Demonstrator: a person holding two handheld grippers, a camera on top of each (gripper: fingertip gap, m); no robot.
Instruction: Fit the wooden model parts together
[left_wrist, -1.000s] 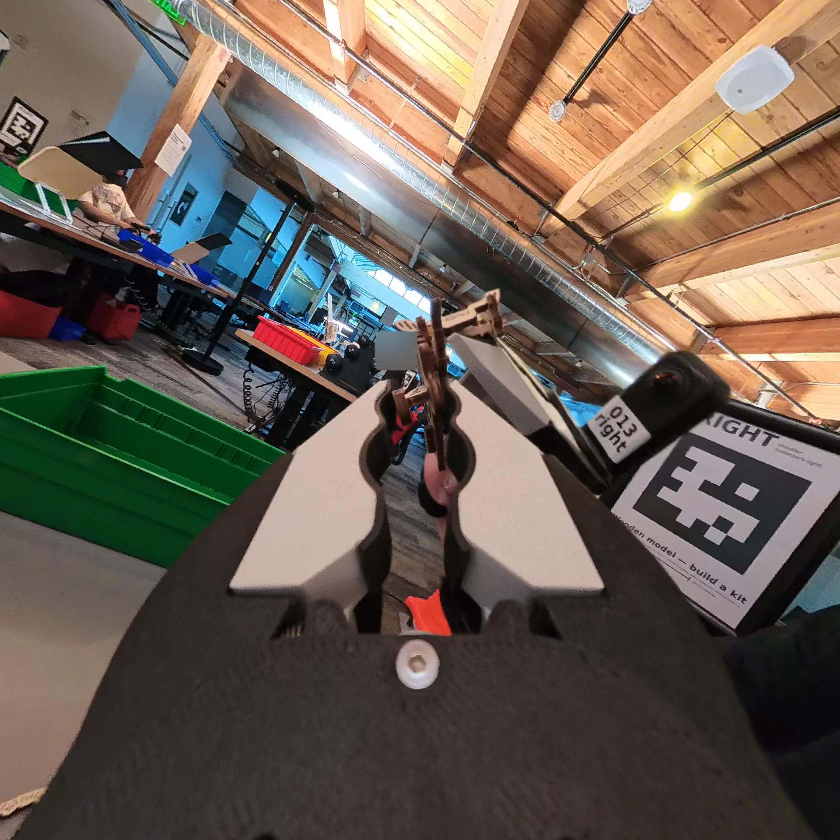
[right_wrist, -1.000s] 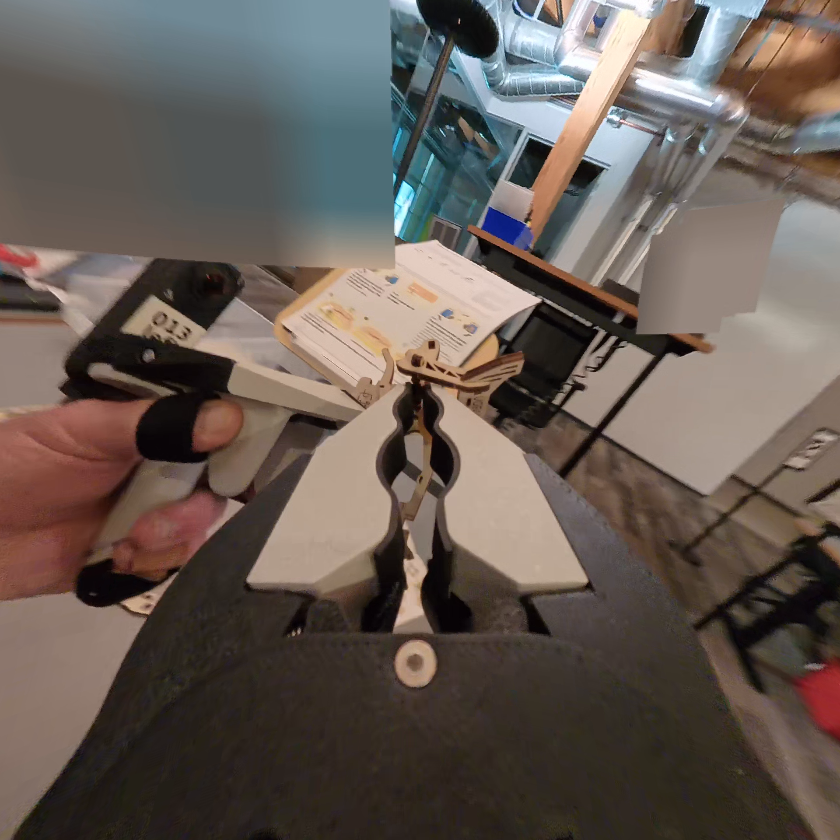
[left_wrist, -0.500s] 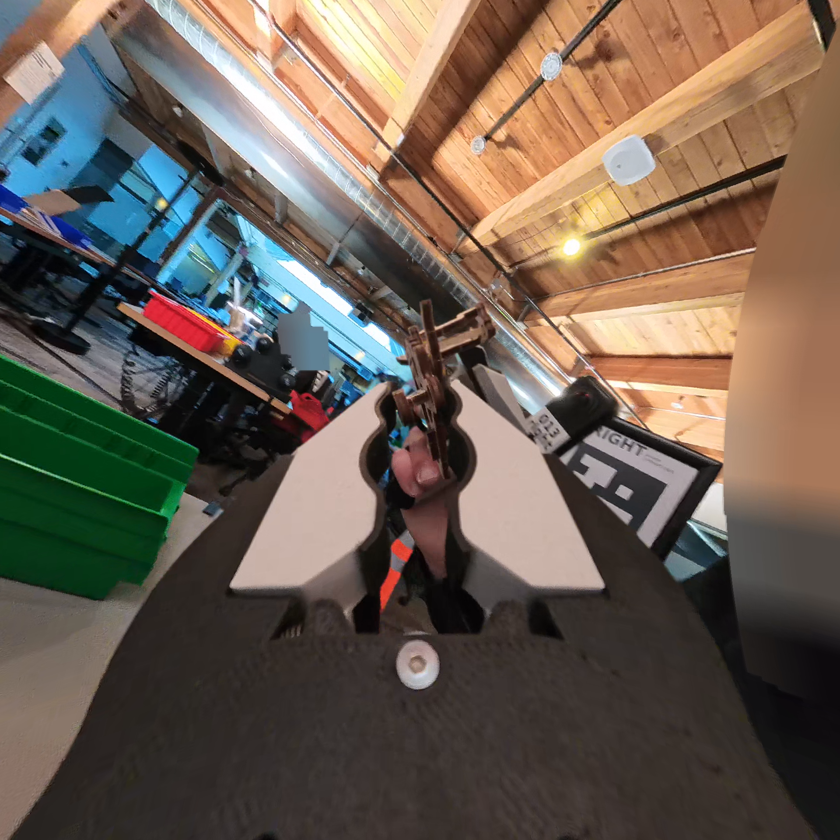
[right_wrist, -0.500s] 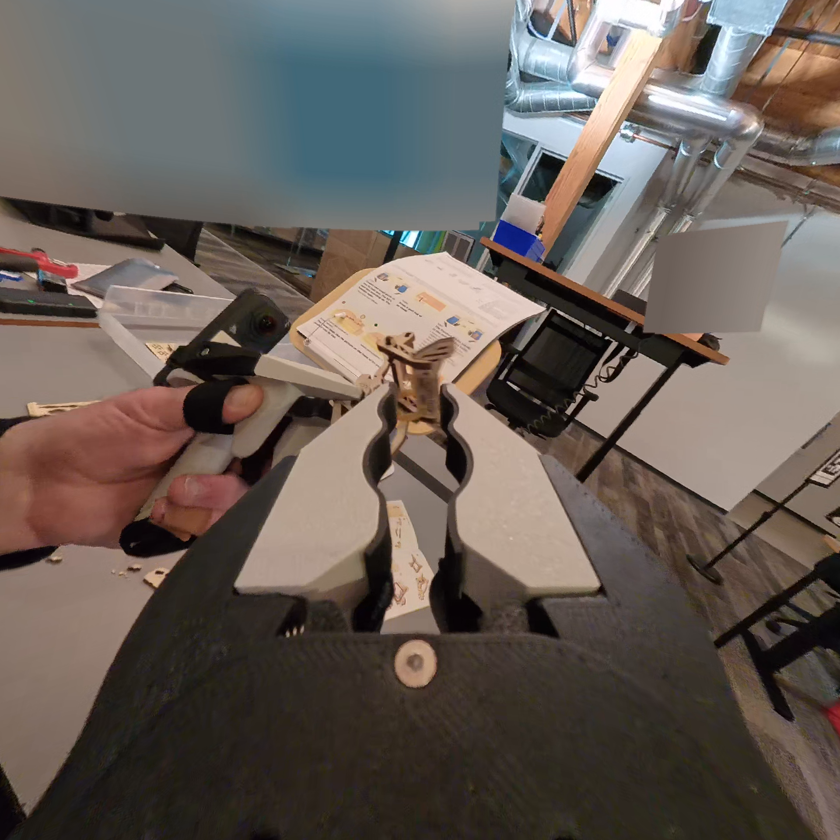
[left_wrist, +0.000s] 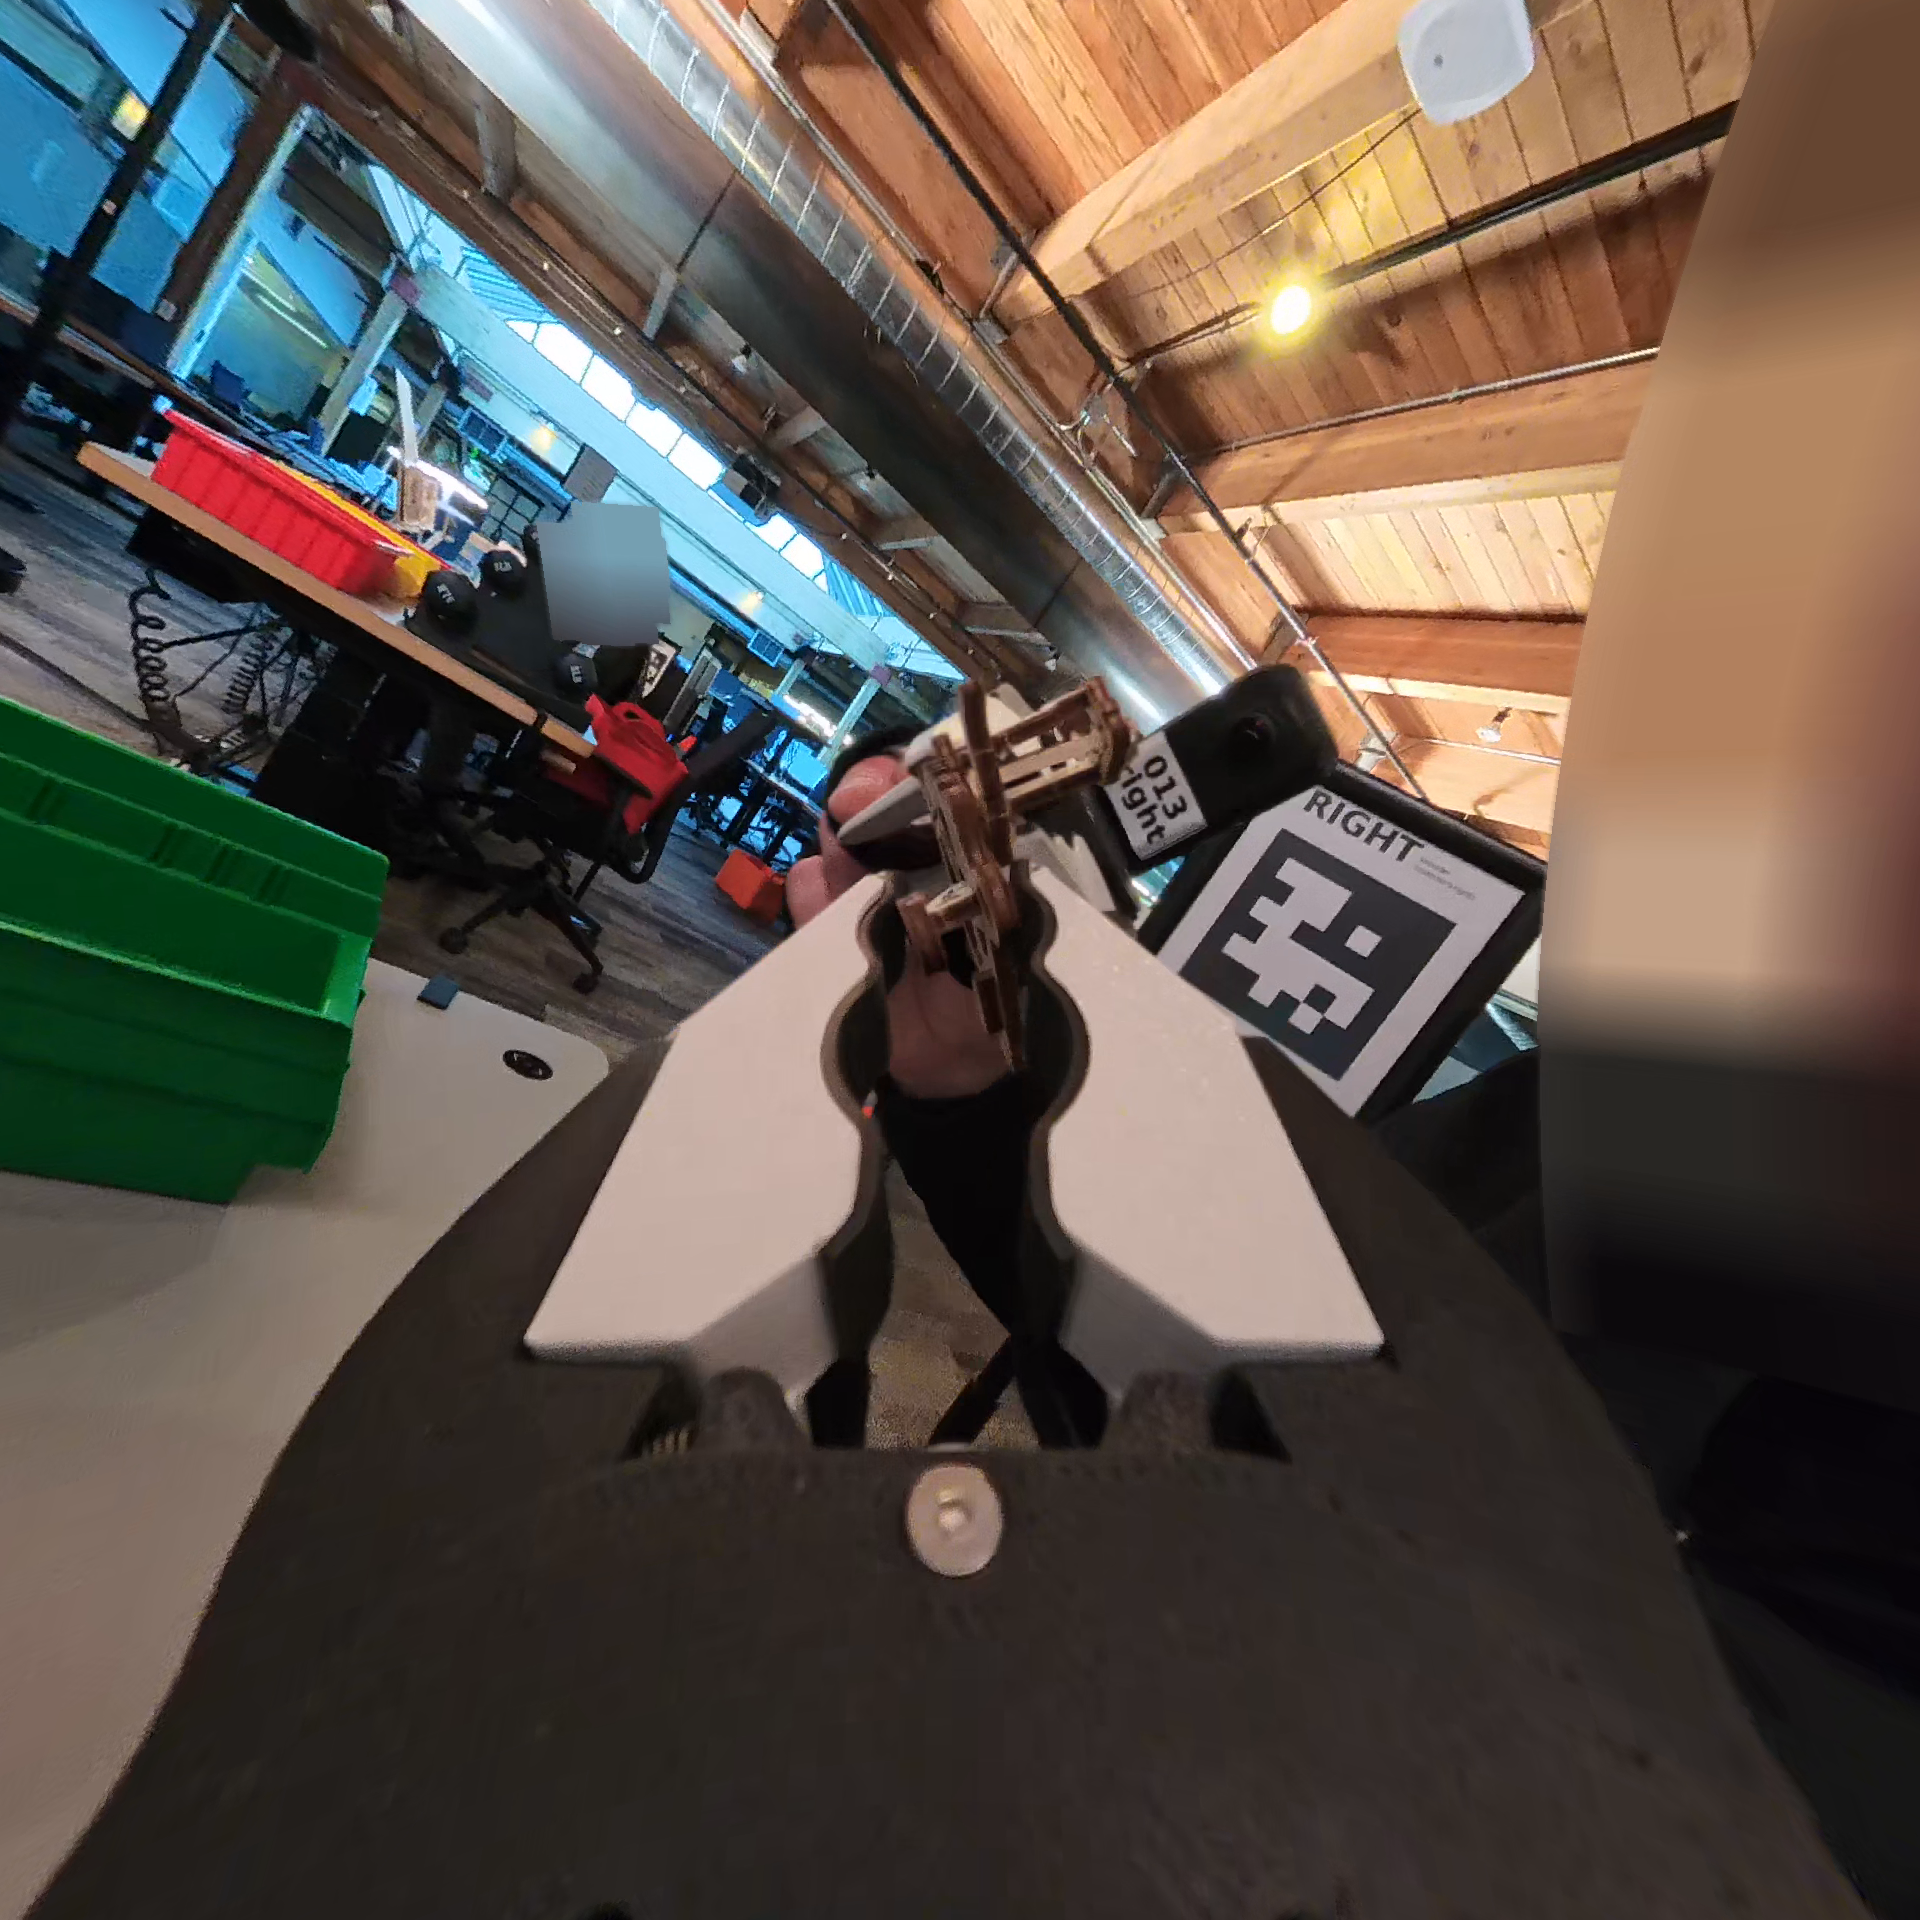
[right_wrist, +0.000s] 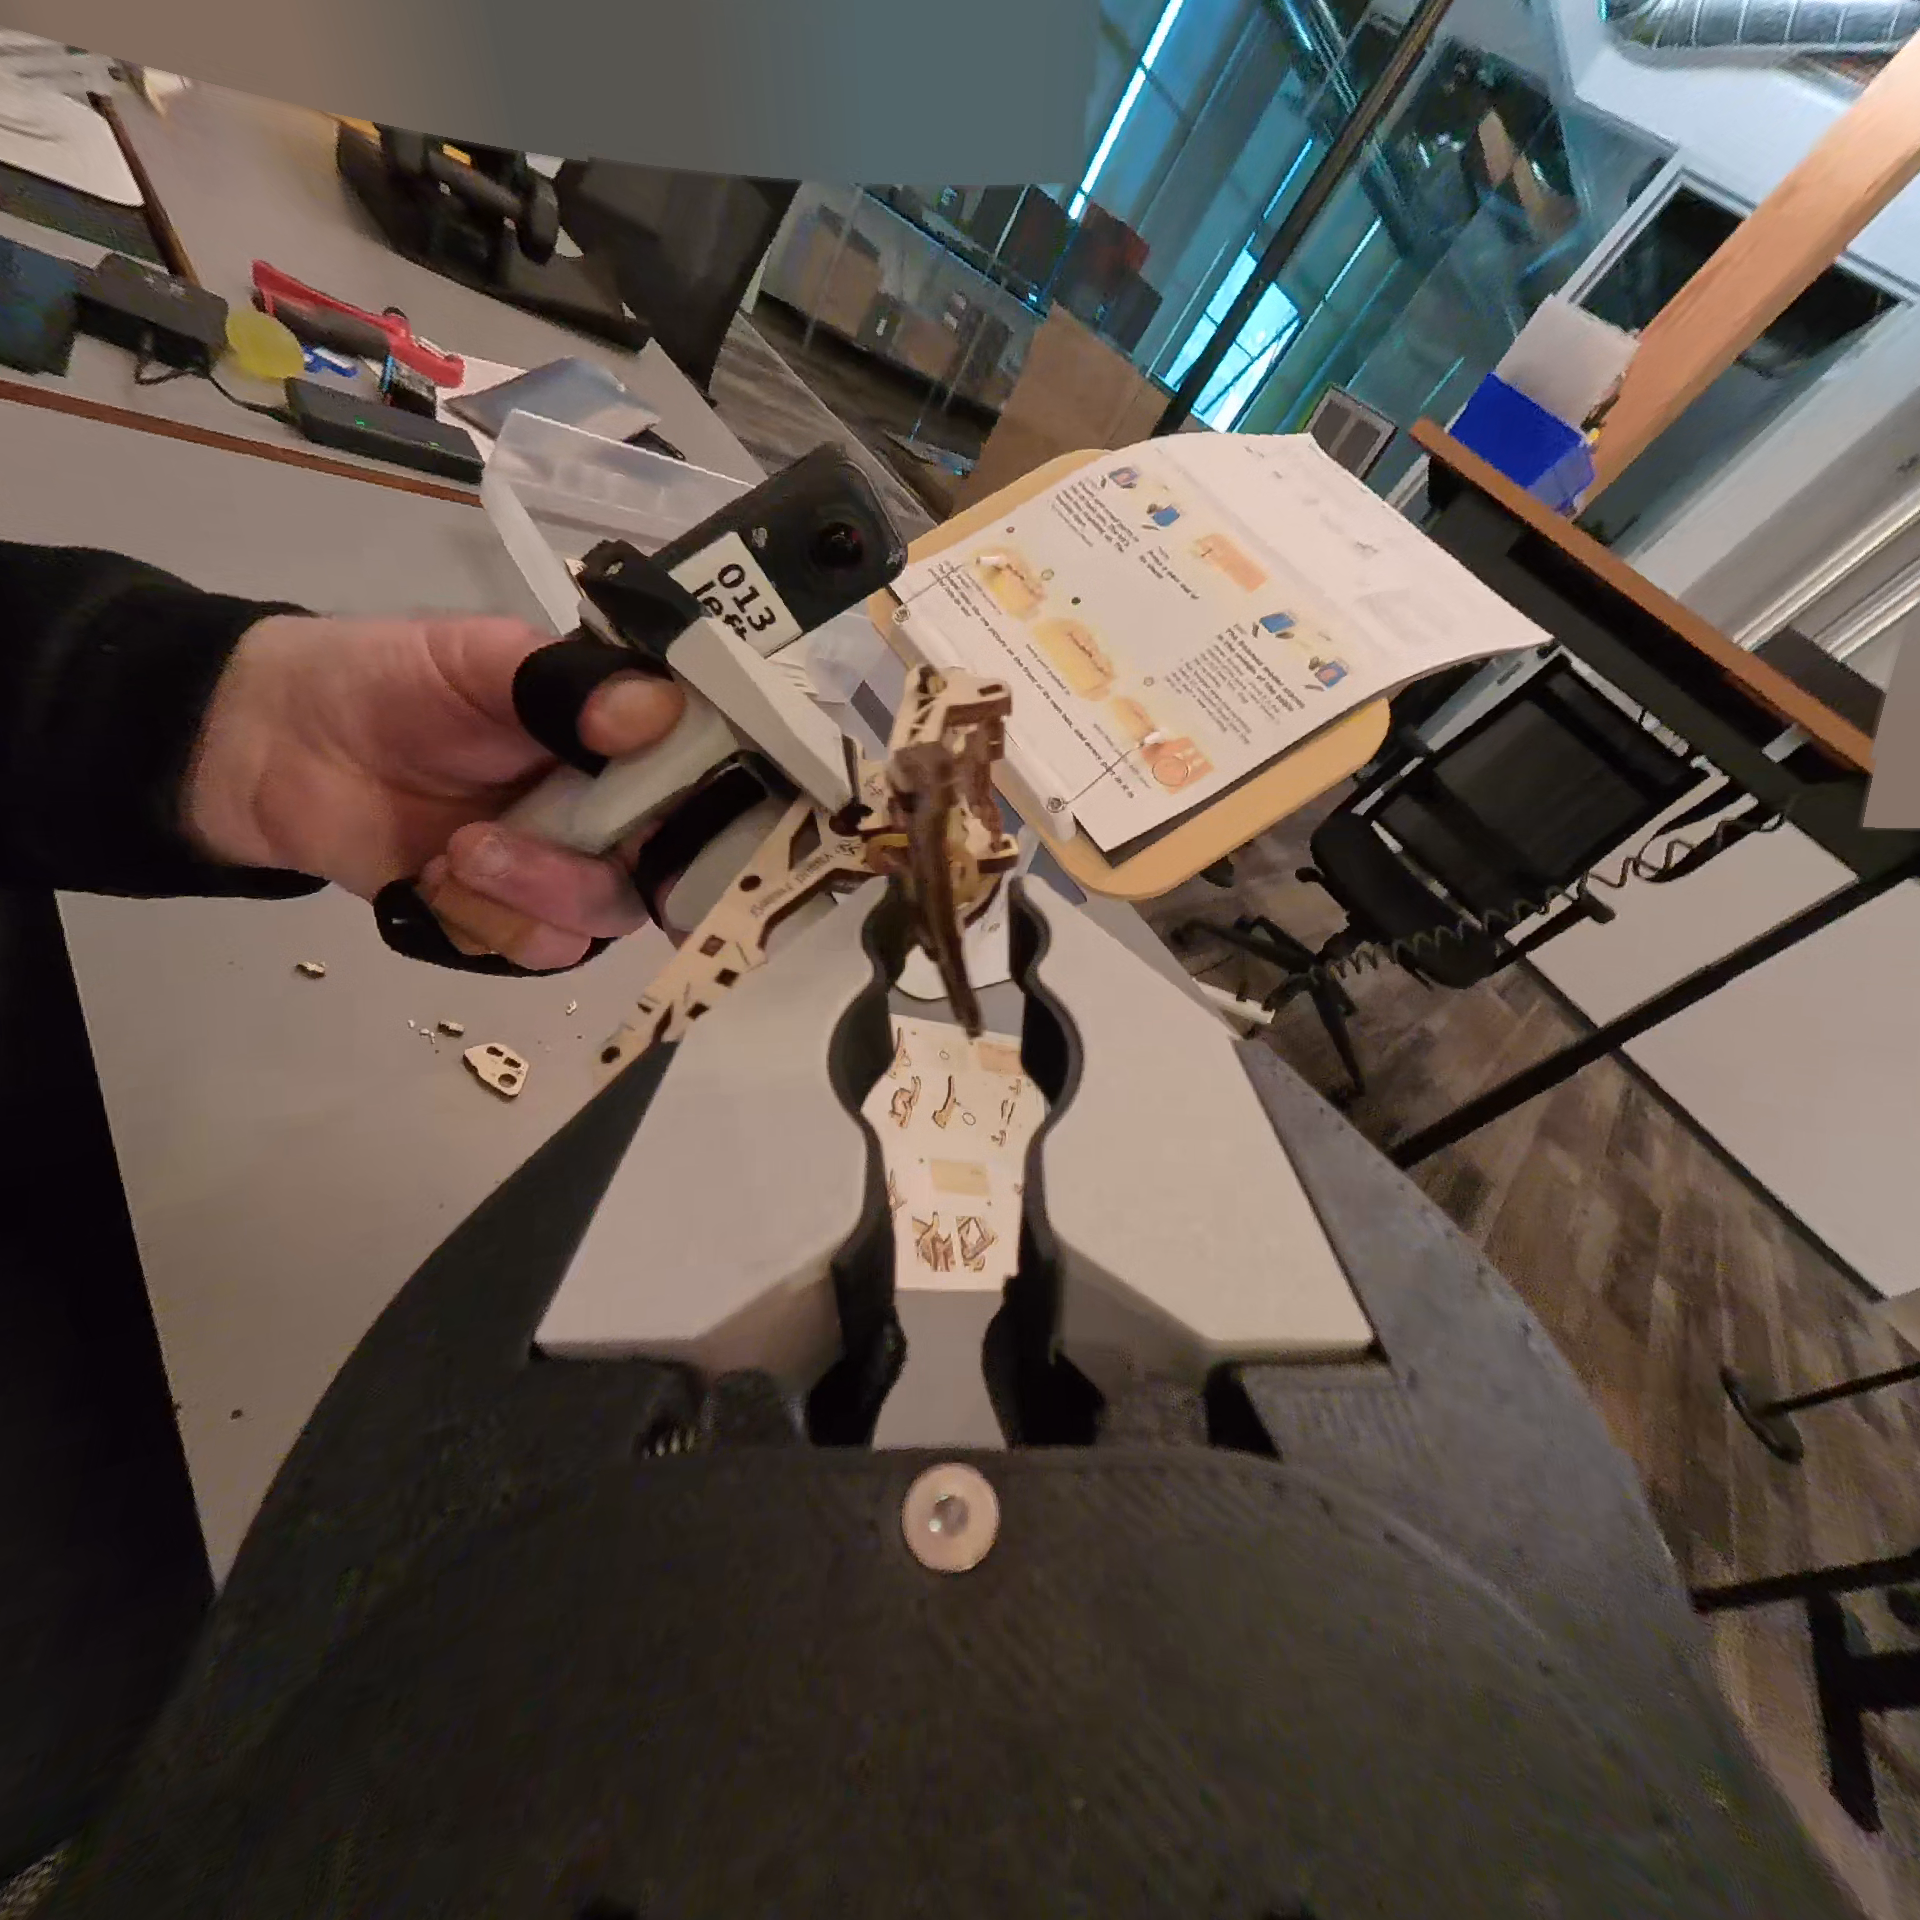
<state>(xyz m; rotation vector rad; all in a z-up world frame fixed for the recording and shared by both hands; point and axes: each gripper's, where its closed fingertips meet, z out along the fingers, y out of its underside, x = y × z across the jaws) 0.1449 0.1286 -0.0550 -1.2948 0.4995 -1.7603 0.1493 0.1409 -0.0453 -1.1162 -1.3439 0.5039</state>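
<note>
Both tools are held up off the grey table (right_wrist: 312, 1164), and the wooden model (right_wrist: 940, 800) hangs in the air between them. The left gripper (left_wrist: 951, 914) has its jaws nearly closed on the model's lower edge, so the piece stands up and away from its tips, long axis roughly along the fingers. The right gripper (right_wrist: 951, 914) is narrowed around a thin dark strut of the same model, though I cannot tell whether it truly pinches it. A pale flat wooden strip (right_wrist: 727, 935) slants down-left from the joint. Both tips meet at one spot, so any push runs along that strut.
</note>
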